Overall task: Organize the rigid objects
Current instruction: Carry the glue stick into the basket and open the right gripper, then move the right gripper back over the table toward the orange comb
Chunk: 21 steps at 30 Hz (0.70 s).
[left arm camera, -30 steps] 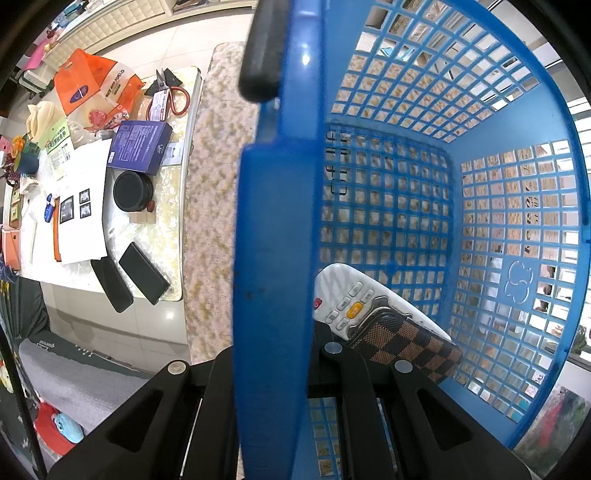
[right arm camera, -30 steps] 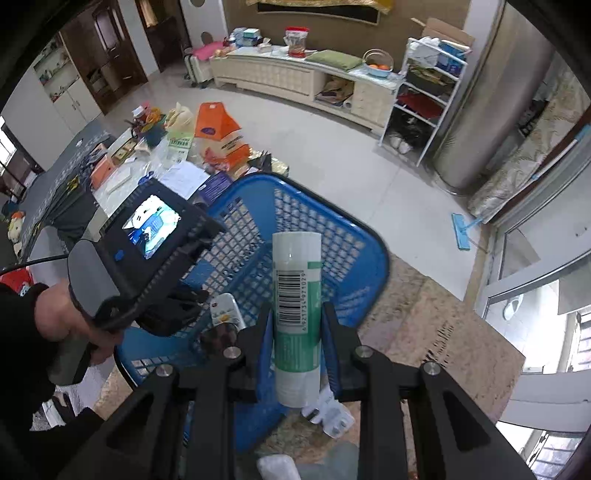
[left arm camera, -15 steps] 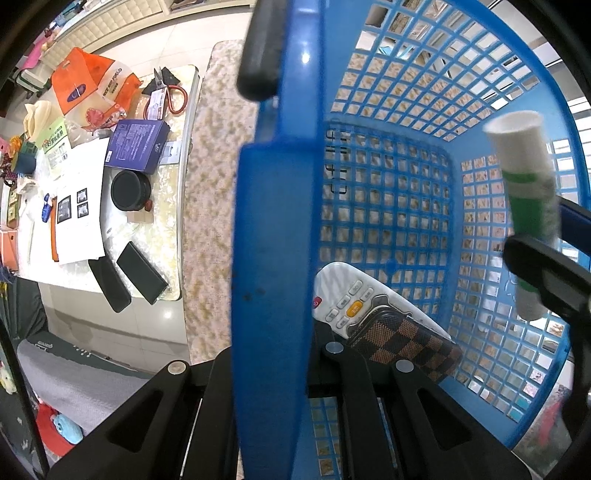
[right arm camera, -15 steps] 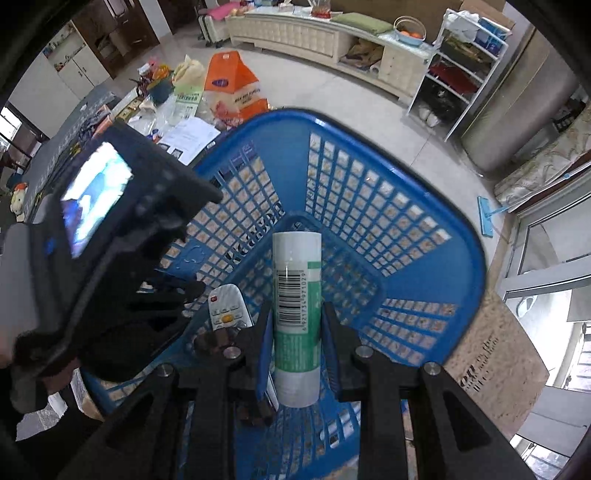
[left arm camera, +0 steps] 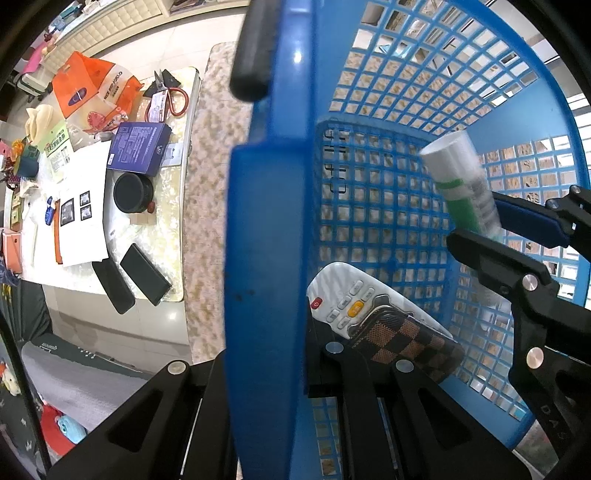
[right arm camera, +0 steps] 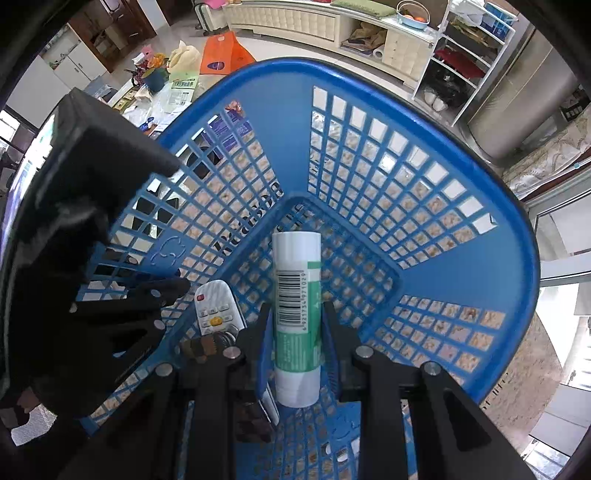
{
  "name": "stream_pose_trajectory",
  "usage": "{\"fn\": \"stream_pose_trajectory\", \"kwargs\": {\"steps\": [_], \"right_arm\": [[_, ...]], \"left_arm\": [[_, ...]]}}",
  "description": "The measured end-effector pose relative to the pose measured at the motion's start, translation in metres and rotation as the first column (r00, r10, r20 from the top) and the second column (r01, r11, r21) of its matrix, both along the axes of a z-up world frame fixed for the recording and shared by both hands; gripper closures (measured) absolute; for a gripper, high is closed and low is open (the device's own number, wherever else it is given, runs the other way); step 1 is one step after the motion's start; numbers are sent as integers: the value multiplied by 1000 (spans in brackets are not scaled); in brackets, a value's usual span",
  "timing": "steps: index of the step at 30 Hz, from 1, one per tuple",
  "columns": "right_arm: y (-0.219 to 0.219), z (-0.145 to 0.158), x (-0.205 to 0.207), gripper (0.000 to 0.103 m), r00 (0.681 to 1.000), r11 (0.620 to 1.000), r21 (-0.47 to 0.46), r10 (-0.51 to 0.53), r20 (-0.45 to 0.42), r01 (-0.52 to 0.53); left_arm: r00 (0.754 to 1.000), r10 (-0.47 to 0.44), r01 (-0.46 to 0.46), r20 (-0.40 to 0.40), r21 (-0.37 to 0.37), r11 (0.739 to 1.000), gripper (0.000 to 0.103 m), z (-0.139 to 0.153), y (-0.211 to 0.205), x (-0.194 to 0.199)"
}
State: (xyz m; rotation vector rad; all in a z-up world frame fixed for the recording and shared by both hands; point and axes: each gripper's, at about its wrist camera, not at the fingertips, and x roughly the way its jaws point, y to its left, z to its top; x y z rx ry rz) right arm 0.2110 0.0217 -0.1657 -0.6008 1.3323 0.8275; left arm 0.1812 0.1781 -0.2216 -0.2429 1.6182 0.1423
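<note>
A blue lattice basket (left arm camera: 266, 221) (right arm camera: 406, 92) stands on a speckled stone top. My left gripper (left arm camera: 273, 354) is shut on its near rim, one finger outside and one inside. My right gripper (right arm camera: 295, 314) points down into the basket, shut on a white-and-green tube (right arm camera: 295, 317) with a barcode. In the left wrist view the tube (left arm camera: 458, 181) and the right gripper (left arm camera: 498, 236) hang low inside, near the right wall. On the basket floor lie a white remote (left arm camera: 351, 299) (right arm camera: 218, 314) and a brown checkered case (left arm camera: 406, 343) (right arm camera: 199, 347), which lies partly over the remote.
A lower glass table left of the basket carries an orange bag (left arm camera: 88, 92), red scissors (left arm camera: 170, 99), a purple box (left arm camera: 140, 147), a round black case (left arm camera: 133, 192), papers and two black cases (left arm camera: 144, 273). A cream cabinet (right arm camera: 314, 26) and a white shelf rack (right arm camera: 461, 48) stand beyond the floor.
My right gripper has come down with the tube from above the basket's rim to well inside it. The left gripper has kept its hold on the rim without moving.
</note>
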Motion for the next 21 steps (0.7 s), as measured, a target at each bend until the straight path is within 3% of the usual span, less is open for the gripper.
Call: {"fn": "stream_pose_trajectory", "kwargs": {"steps": [3, 6, 8, 11, 13, 18, 21], "right_arm": [[0, 4, 4, 75, 1000, 1000, 8, -10, 9, 10], [3, 8, 1, 50, 1000, 999, 36, 2, -3, -2], [7, 15, -1, 45, 998, 1000, 9, 11, 55, -12], [2, 25, 2, 18, 993, 1000, -17, -18, 115, 21], [-8, 36, 8, 1, 993, 999, 12, -42, 106, 41], [-32, 69, 3, 0, 985, 998, 26, -55, 162, 52], [-57, 84, 4, 0, 979, 991, 58, -126, 162, 118]], "left_arm": [[1000, -5, 5, 1, 0, 1000, 93, 1, 1, 0], [1000, -11, 11, 1, 3, 1000, 93, 1, 0, -1], [1000, -11, 11, 2, 0, 1000, 93, 0, -1, -1], [1000, -7, 7, 2, -6, 1000, 93, 0, -1, -1], [1000, -9, 9, 2, -4, 1000, 93, 0, -1, -1], [1000, -11, 11, 1, 3, 1000, 93, 1, -2, 0], [1000, -12, 12, 3, 3, 1000, 93, 2, -3, -1]]}}
